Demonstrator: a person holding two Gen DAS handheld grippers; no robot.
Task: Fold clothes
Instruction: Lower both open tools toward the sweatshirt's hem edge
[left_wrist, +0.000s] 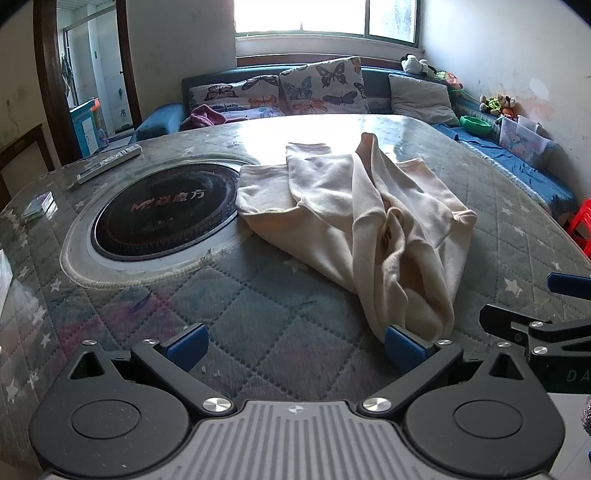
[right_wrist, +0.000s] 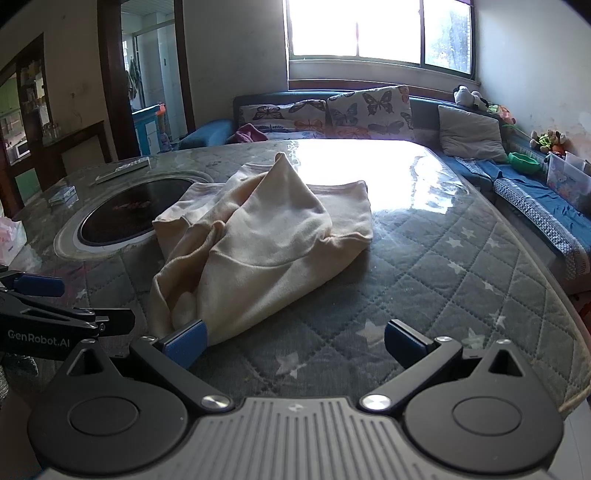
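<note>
1. Cream knit garment (left_wrist: 354, 206) lies crumpled near the middle of the round quilted table (left_wrist: 258, 325), bunched into ridges, one peak standing up toward the window. Its left edge laps the rim of the built-in induction hob (left_wrist: 162, 214). It looks like a sweater or leggings; I cannot tell which.
2. Left gripper (left_wrist: 295, 345): jaws spread wide, holding nothing. Its right blue pad sits touching or just beside the garment's near tip; contact not certain.
3. Right gripper (right_wrist: 295, 343): also spread wide, empty. Its left pad is at the same near tip, seen from the other side. Both tools sit side by side at the table's near edge.
4. Handling, by judgement: soft, light, limp fabric; it will drape and sag and hold no shape. The glossy clear cover over the quilt likely lets it slide when pulled.
5. Where to grip: the near hem or tip close to both grippers, each taking a separate corner, then pull flat before folding. Pinching layers together is the risk in this bunched state.
6. Surroundings: a remote control (left_wrist: 110, 162) and a small box (left_wrist: 38, 206) lie beyond the hob, well apart from the cloth. A sofa with butterfly cushions (left_wrist: 321, 86) stands behind the table. Nothing blocks the near side.
</note>
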